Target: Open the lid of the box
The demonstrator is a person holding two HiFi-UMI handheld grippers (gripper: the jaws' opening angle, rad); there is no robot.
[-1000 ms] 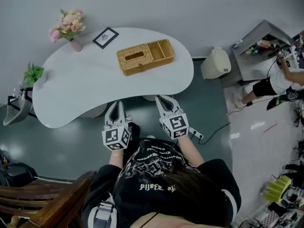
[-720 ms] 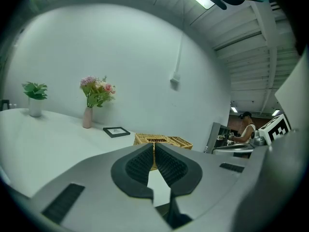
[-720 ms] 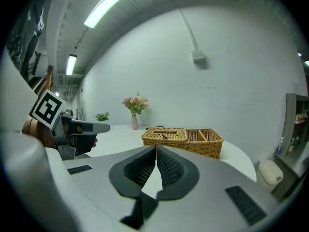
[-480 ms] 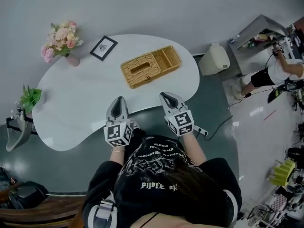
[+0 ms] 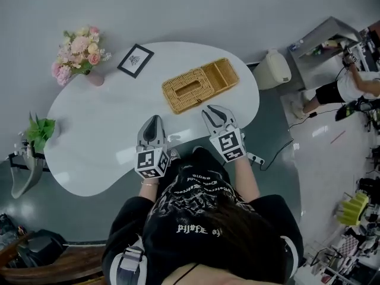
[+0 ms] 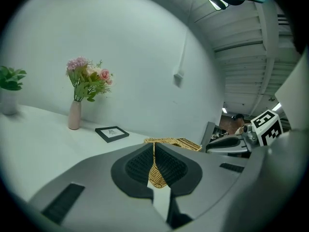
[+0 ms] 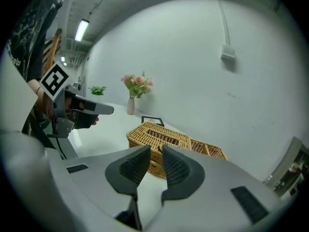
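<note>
A woven wicker box [image 5: 199, 86] lies on the white table [image 5: 101, 129]; its slotted lid is down and an open compartment sits at its right end. My left gripper [image 5: 154, 121] hovers over the table's near edge, short of the box's left end. Its jaws are shut, and a sliver of the box [image 6: 176, 142] shows past them. My right gripper [image 5: 214, 110] is just in front of the box's near side. Its jaws have just been opening and stand apart with nothing between them, pointing at the box [image 7: 159, 137].
A pink flower vase [image 5: 80, 49] and a small picture frame [image 5: 135, 60] stand at the table's far left. A green plant [image 5: 38, 130] sits at its left end. A white bin [image 5: 277, 69] stands on the floor to the right, and a person [image 5: 356, 88] is beyond it.
Both grippers have moved forward from beyond the table's near edge to over it, closer to the box. The right gripper's jaws have gone from shut to apart.
</note>
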